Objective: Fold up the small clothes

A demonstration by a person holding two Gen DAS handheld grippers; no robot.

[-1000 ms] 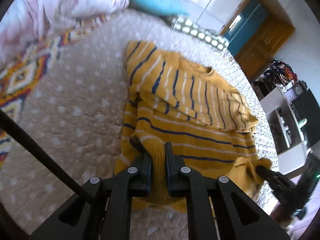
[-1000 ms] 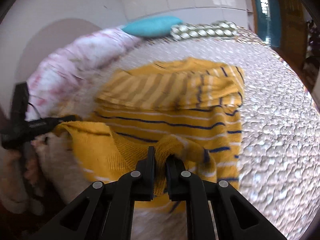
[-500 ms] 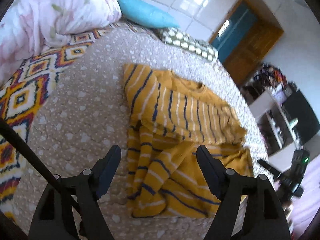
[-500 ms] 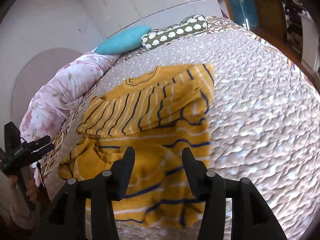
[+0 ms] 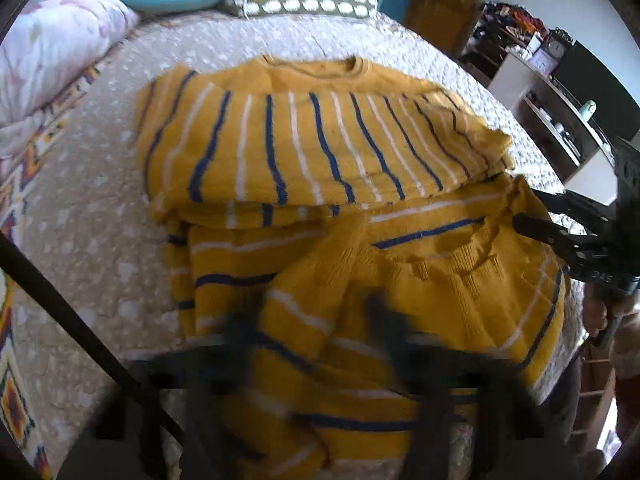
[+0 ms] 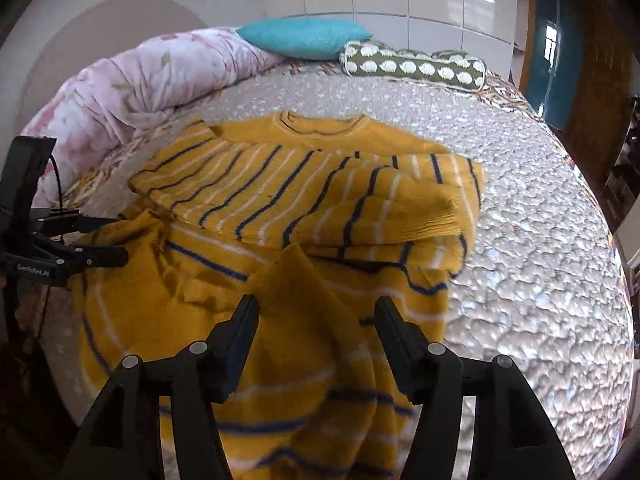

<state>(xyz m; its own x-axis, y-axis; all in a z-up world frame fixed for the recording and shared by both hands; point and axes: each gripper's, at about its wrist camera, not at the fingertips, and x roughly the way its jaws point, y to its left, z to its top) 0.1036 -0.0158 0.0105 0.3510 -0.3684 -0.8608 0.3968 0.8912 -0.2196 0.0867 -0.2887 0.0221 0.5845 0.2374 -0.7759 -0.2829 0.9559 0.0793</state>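
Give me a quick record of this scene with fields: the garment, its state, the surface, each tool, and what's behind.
garment: mustard-yellow knitted sweater with blue and white stripes
state: sleeve folded across the chest, lower half rumpled
surface: beige quilted bedspread
left tool: blurred, jaws closing, sweater fabric between them
right tool: jaws opening, a sweater fold between them, not pressed
behind: turquoise cushion, pink floral duvet

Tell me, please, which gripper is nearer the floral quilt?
Left. The left gripper, closing on the sweater edge, is on the floral quilt side; the right gripper, opening around its hem, is farther away.
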